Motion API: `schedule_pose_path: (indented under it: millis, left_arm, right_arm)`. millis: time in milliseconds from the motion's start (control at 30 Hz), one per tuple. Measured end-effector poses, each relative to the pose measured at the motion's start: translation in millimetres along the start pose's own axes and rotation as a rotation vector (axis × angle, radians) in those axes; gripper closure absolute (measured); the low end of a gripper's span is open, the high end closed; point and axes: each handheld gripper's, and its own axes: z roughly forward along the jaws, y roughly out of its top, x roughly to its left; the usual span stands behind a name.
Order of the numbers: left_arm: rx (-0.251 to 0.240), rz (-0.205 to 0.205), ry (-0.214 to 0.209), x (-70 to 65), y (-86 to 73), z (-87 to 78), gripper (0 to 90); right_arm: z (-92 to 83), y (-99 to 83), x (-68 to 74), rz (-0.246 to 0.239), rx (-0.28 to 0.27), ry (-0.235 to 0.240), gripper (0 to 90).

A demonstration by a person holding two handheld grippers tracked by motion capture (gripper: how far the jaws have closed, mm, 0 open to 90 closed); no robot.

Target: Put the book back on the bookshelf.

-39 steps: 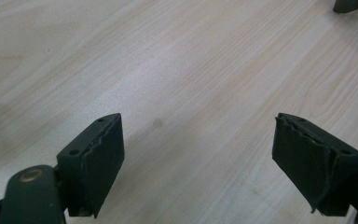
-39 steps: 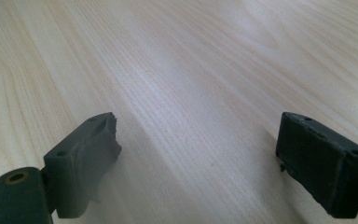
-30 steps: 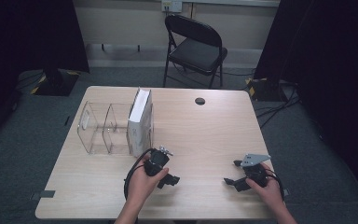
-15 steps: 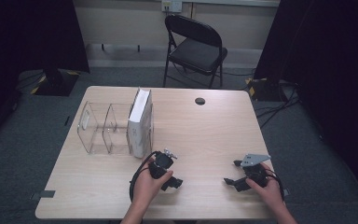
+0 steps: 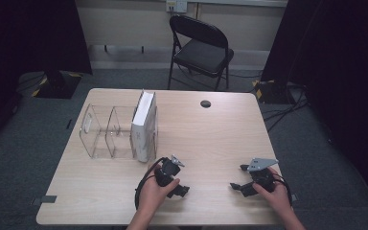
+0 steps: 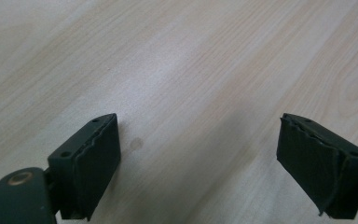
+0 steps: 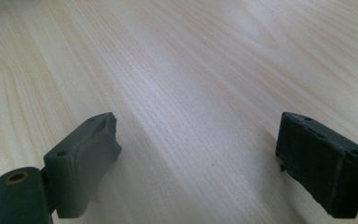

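Observation:
My left gripper [image 5: 178,189] lies low over the wooden table [image 5: 211,139] near its front edge, held in a hand. In the left gripper view its jaws [image 6: 198,158] stand open over bare wood with nothing between them; they have just been opening wider. My right gripper [image 5: 238,177], with a grey plate on top, rests at the front right in the other hand. It is open too [image 7: 198,158], and nothing but table grain lies between its pads.
A clear plastic rack [image 5: 100,132] with compartments stands at the table's left, and a white book [image 5: 143,127] stands upright in its rightmost slot. A small black disc [image 5: 205,103] lies near the far edge. A black folding chair [image 5: 199,50] stands beyond the table.
My left gripper has shifted a little toward the table's near edge, away from the rack. The right gripper has not moved.

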Motion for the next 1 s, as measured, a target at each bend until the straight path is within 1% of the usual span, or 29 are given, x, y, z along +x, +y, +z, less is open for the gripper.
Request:
schedule_pose_path:
  millis: [67,100,133,167,200,233,267,300,433,500,533,633,667,700,900,967,1000]
  left_arm:
    - [-0.004,0.006,-0.001,-0.6,-1.0,0.4,11.1]
    - [-0.017,0.010,-0.001,-1.7,-2.6,1.4,9.6]
    - [-0.019,0.020,-0.010,-1.4,-3.5,1.4,7.9]
    - [-0.025,0.020,-0.001,-2.3,-4.0,1.9,7.0]
    - [-0.030,0.030,-0.013,-3.4,-5.3,3.0,4.5]
    - [-0.030,0.030,-0.013,-3.4,-5.3,3.0,2.7]
    - [-0.030,0.040,-0.015,-3.4,-5.6,3.7,2.7]
    - [-0.031,0.057,-0.009,-5.0,-6.1,4.9,0.0]
    - [-0.030,0.081,0.007,-7.1,-7.4,5.8,0.0]
    - [-0.041,0.083,0.013,-8.7,-8.8,6.6,0.0]
    - [-0.045,0.098,0.017,-8.9,-10.1,6.5,0.0]
    - [-0.050,0.107,0.018,-9.0,-11.6,6.6,0.0]
    - [-0.059,0.110,0.023,-10.0,-12.1,7.3,0.0]
    - [-0.050,0.122,0.024,-9.7,-12.4,6.5,0.0]
    - [-0.055,0.126,0.026,-10.2,-13.1,6.9,0.0]
    - [-0.052,0.147,0.037,-10.8,-13.9,7.1,0.0]
    - [-0.059,0.145,0.040,-11.4,-14.5,7.4,0.0]
  right_arm:
    - [0.0,0.0,0.0,0.000,0.000,0.000,11.7]
    - [0.0,0.0,0.0,0.000,0.000,0.000,11.7]
    - [0.0,0.0,0.0,0.000,0.000,0.000,11.7]
    - [0.0,0.0,0.0,0.000,0.000,0.000,11.7]
    - [0.0,0.0,0.0,0.000,0.000,0.000,11.7]
    - [0.0,0.0,0.0,0.000,0.000,0.000,11.7]
    - [0.0,0.0,0.0,0.000,0.000,0.000,11.7]
    - [0.0,0.0,0.0,0.000,0.000,0.000,11.7]
    - [0.0,0.0,0.2,-0.001,0.001,0.001,11.7]
    - [0.0,0.0,0.2,-0.001,0.001,0.001,11.7]
    - [0.1,0.0,0.3,-0.002,0.001,0.001,11.7]
    - [0.0,0.0,0.3,-0.002,0.001,0.002,11.7]
    - [0.0,0.0,0.3,-0.003,0.001,0.001,11.7]
    - [0.0,-0.1,0.4,-0.002,0.001,0.001,11.7]
    - [0.0,-0.1,0.4,-0.003,0.001,0.002,11.7]
    - [0.0,-0.1,0.4,-0.003,0.001,0.003,11.7]
    - [0.0,0.0,0.4,-0.003,0.001,0.002,11.6]
